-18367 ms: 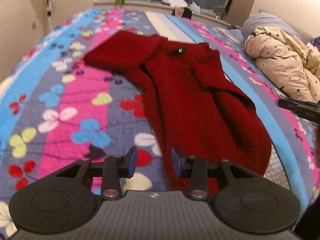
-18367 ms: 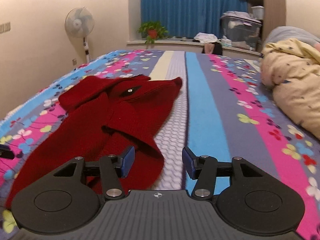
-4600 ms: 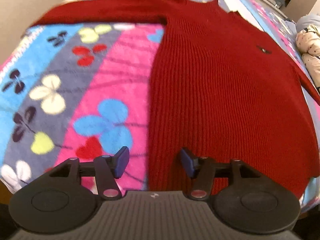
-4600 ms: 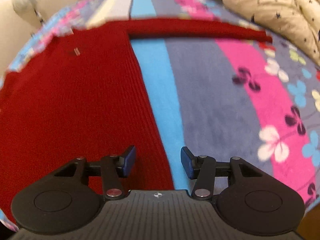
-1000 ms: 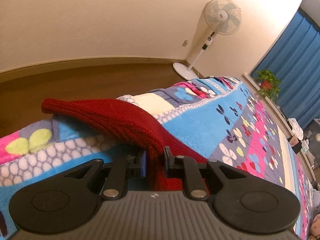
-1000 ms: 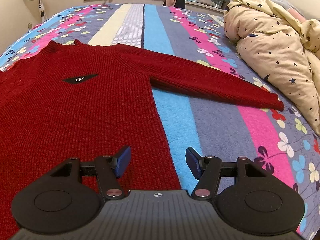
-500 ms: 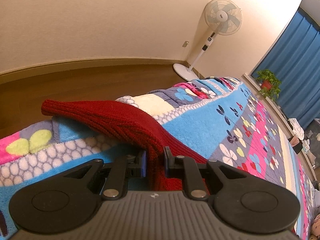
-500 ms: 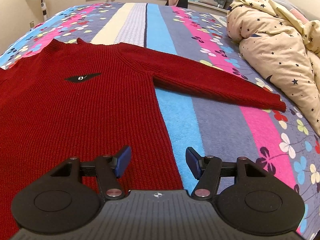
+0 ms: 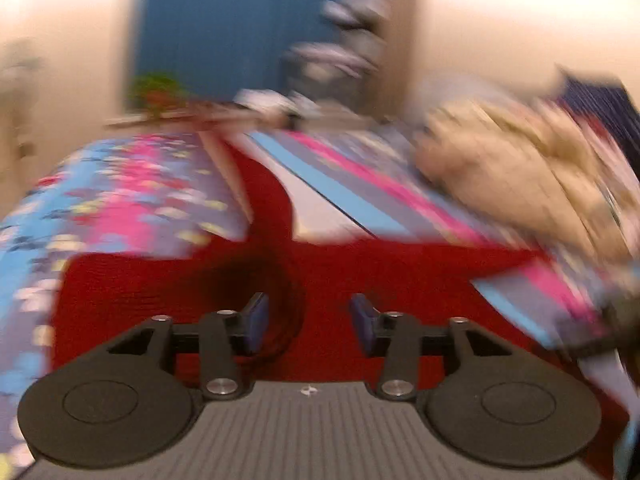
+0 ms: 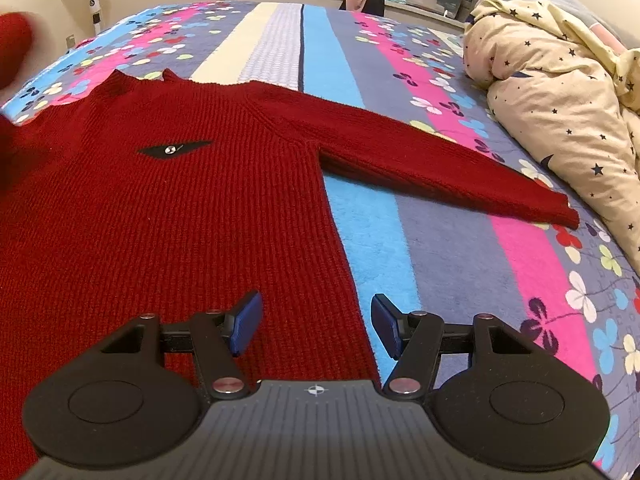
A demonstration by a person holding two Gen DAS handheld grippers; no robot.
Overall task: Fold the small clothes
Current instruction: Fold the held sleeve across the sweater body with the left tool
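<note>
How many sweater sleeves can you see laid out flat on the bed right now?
1. The sleeve stretches out toward the star-print duvet. The other one isn't flat: a red blur at the right camera's left edge may be it.

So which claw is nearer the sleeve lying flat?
Right. The right claw hovers over the sweater edge just below that sleeve; the left claw is over the body, farther off.
</note>
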